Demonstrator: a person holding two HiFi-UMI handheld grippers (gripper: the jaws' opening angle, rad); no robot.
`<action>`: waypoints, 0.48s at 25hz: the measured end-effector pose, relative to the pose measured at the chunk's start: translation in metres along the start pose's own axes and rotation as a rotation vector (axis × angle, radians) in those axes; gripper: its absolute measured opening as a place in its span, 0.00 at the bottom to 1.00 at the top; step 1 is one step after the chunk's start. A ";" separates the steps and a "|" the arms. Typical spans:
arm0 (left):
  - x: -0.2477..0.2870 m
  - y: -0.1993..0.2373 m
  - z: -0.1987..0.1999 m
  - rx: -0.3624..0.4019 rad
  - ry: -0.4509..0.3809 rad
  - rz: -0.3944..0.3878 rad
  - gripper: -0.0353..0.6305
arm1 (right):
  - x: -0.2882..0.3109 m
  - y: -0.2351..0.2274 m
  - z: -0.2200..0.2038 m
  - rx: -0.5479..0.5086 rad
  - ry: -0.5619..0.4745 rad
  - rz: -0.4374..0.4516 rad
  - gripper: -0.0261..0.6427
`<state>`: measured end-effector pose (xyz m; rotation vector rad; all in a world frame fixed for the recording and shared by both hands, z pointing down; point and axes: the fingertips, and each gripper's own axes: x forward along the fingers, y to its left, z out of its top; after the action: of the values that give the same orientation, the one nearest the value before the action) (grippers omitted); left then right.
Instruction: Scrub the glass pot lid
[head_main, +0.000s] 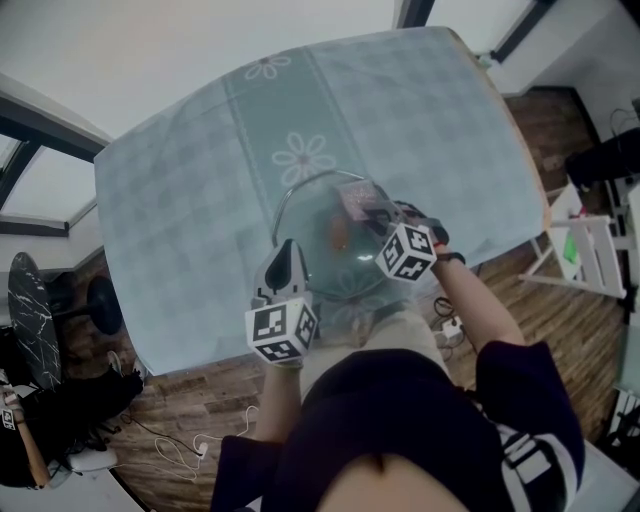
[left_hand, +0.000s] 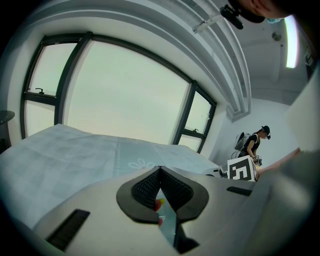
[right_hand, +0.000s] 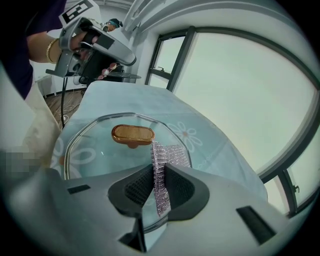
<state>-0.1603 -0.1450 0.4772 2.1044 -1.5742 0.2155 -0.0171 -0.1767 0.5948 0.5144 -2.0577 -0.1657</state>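
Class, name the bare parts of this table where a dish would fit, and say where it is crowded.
Free: the tablecloth left of the glass lid, and the whole far half beyond it. Crowded: the near edge, where the left gripper clamps the lid's rim and the right gripper holds a scrub cloth.

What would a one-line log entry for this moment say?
left gripper: shut on glass pot lid rim | right gripper: shut on mesh cloth | cloth: over lid, beside knob

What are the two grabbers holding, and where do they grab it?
The left gripper pinches the glass pot lid by its rim. The right gripper pinches a silvery mesh scrubbing cloth by one end.
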 end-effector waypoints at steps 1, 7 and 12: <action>-0.001 0.000 0.000 0.002 -0.001 -0.001 0.05 | -0.001 0.001 -0.001 0.002 0.004 -0.001 0.14; -0.005 -0.003 0.000 0.017 0.001 -0.016 0.05 | -0.005 0.010 -0.007 0.025 0.028 0.000 0.14; -0.009 -0.002 -0.001 0.019 -0.003 -0.024 0.05 | -0.007 0.017 -0.008 0.051 0.038 -0.004 0.14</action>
<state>-0.1617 -0.1365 0.4735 2.1379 -1.5536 0.2206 -0.0120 -0.1579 0.5993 0.5493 -2.0283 -0.1051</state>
